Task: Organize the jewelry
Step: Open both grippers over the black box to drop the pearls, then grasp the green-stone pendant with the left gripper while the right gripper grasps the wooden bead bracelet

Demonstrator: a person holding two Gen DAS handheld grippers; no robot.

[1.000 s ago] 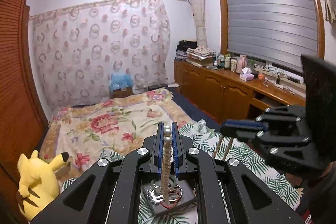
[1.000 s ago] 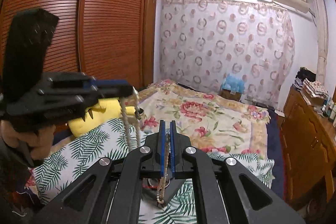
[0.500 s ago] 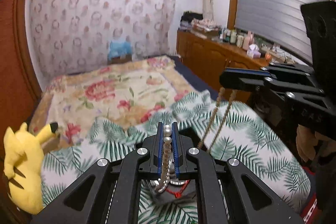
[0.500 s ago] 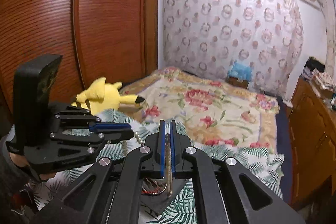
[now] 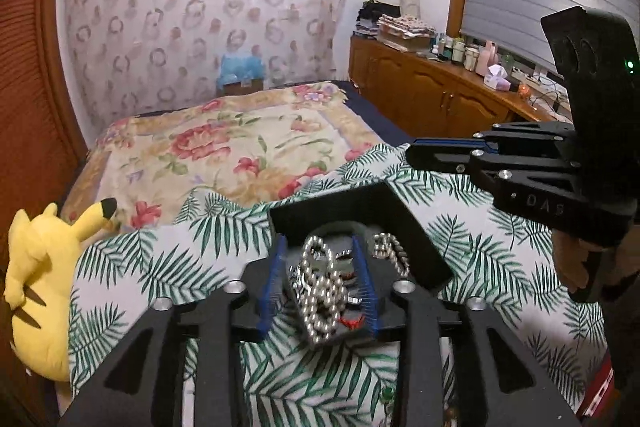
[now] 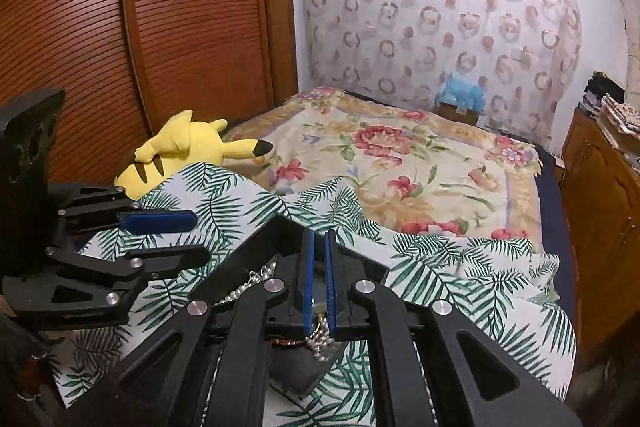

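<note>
Left claw [image 5: 320, 275] spread wide over a black tray [image 5: 416, 247] on the palm-leaf cloth [image 5: 160, 267], pearl necklace [image 5: 320, 291] heaped inside, right claw [image 6: 319, 283] nearly closed, pinching a bead strand [image 6: 318, 337].

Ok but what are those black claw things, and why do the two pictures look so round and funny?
They are grabbers that a person holds, one in each hand. Each has two fingers with blue pads and a small camera that looks out along them. That camera's lens bends the room round.

One picture comes from the left gripper. Its fingers are wide apart, holding nothing. The other picture comes from the right gripper. Its fingers are nearly together, and I cannot tell if they pinch anything. Each grabber also shows at the side of the other's picture.

Under them is a bed with a leaf-print cloth. On the cloth sits a dark tray with a string of pearly beads and other jewelry piled in it. A yellow plush toy lies at the cloth's edge.
</note>
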